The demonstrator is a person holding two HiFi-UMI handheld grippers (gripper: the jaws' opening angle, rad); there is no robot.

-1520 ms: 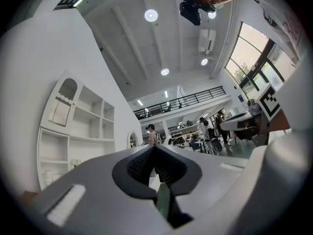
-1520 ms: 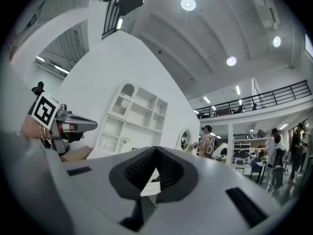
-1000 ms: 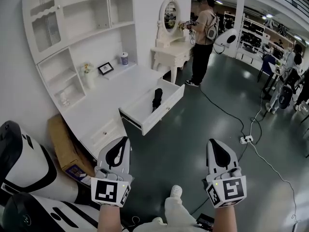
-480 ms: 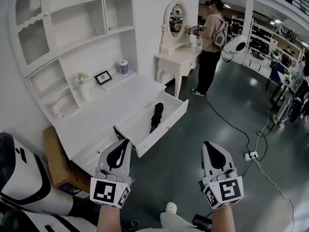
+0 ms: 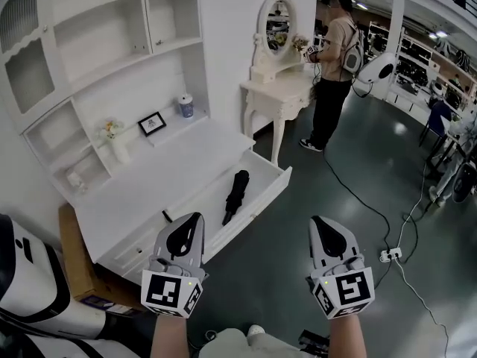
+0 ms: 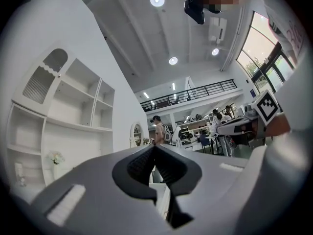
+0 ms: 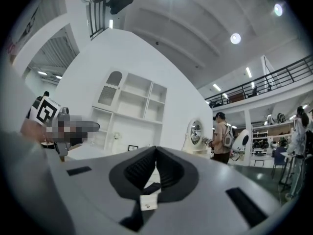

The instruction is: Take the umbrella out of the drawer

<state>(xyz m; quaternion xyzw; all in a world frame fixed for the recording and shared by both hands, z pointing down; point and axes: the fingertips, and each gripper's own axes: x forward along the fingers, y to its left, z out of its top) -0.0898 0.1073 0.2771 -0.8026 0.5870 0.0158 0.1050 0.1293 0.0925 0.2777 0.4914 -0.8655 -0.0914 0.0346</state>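
A black folded umbrella [image 5: 235, 195] lies in the open white drawer [image 5: 262, 196] of the desk, seen in the head view. Both grippers are held side by side in front of the desk, short of the drawer. My left gripper [image 5: 195, 217] is shut and empty, its tip just below the drawer's front. The right gripper [image 5: 320, 221] is also shut and empty, over the dark floor to the right of the drawer. In the left gripper view the left gripper's [image 6: 155, 147] pads meet with nothing between them. The right gripper view shows the right gripper [image 7: 155, 149] the same way.
The white desk top [image 5: 171, 166] carries a picture frame [image 5: 152, 123], a cup [image 5: 185, 107] and a flower vase [image 5: 115, 146] under wall shelves. A dressing table with mirror [image 5: 277, 88] and a standing person [image 5: 337, 73] are beyond. Cardboard box [image 5: 73, 248] left; power strip and cables [image 5: 390, 255] right.
Both grippers have travelled forward towards the desk, staying shut. The open drawer and umbrella now sit closer, just ahead of the left gripper.
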